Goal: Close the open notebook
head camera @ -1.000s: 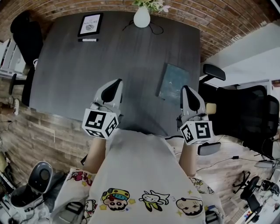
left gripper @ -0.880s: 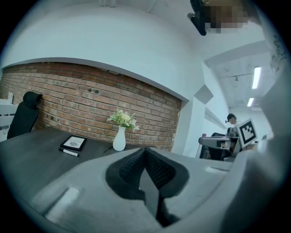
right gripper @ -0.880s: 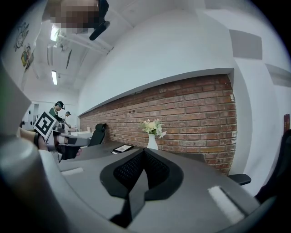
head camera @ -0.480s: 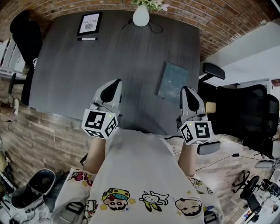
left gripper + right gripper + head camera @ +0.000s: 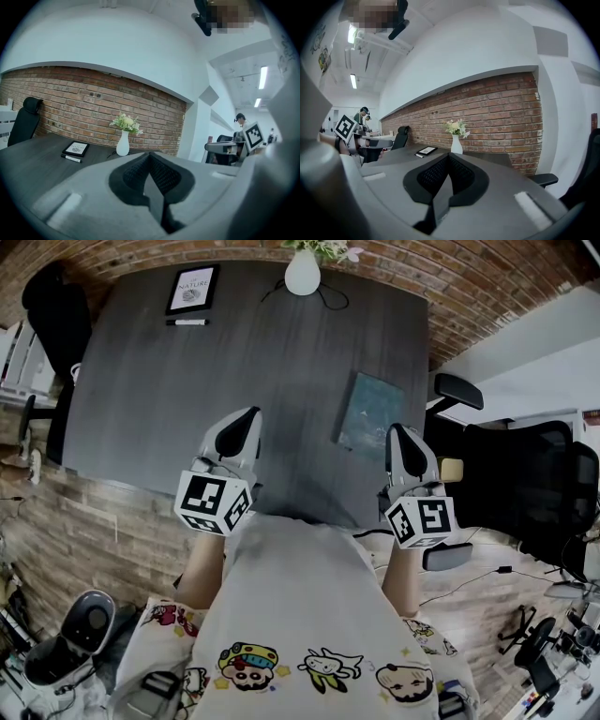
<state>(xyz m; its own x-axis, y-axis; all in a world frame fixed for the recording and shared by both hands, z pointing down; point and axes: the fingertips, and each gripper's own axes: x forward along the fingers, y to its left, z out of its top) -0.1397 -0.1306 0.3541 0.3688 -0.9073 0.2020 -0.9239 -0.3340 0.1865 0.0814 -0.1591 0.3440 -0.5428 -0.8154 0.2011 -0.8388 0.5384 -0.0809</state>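
1. Left hand-held gripper (image 5: 251, 418): its jaws were pressed fully together and gripped nothing. It was held over the near edge of the tabletop (image 5: 159, 409), with its marker cube (image 5: 214, 505) turned toward the person.
2. Right hand-held gripper (image 5: 395, 430): its jaws were likewise shut tight and empty. It was held at the near right part of the tabletop, well apart from the left one, with its marker cube (image 5: 424, 521) at the rear.
3. Notebook (image 5: 372, 413): it lay flat and closed on the right part of the tabletop, with its dark greenish cover upward. Its near right corner lay just beside the tip of the right hand-held gripper; whether the two touched could not be judged.
4. Vase (image 5: 303, 276): white, it stood upright at the far edge of the tabletop and held pale flowers (image 5: 323, 249). A thin cable (image 5: 333, 304) curled beside it.
5. Picture frame (image 5: 193, 291): it lay at the far left of the tabletop, with a marker pen (image 5: 187, 325) just in front of it.
6. Brick wall (image 5: 487, 277): it ran behind the tabletop.
7. Office chairs: one (image 5: 56, 315) stood at the left end of the tabletop and another (image 5: 525, 484) at the right.
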